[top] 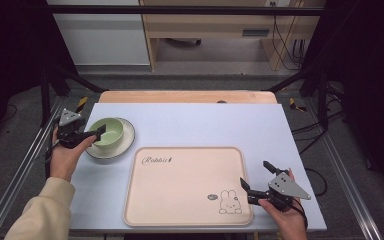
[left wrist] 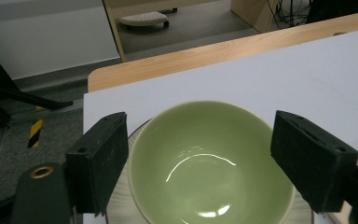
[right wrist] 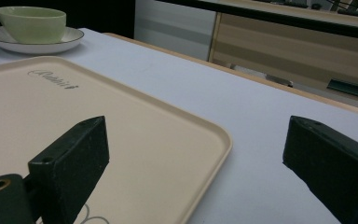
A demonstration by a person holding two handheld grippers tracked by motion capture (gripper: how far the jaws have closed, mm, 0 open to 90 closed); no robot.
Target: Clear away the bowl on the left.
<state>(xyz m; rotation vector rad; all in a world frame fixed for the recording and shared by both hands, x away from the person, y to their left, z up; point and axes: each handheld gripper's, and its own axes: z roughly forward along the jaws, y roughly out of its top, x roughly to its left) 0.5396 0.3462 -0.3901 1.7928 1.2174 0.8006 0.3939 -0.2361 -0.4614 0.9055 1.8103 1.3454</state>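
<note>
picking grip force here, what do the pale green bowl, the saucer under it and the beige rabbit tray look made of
Pale green bowl: likely glazed ceramic; bright curved highlights show on its glossy inside.
White dark-rimmed saucer: probably glazed ceramic too, smooth with a thin dark edge line.
Beige rabbit tray: looks like matte plastic or melamine; dull even surface, rounded moulded rim, printed lettering.

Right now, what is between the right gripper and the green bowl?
In the high view, the beige tray lies between the right gripper and the green bowl, which sits on a plate.

light: bright overhead, dark margins | glare: bowl (left wrist: 212,168) interior | blur: near tongs perhaps soft
</note>
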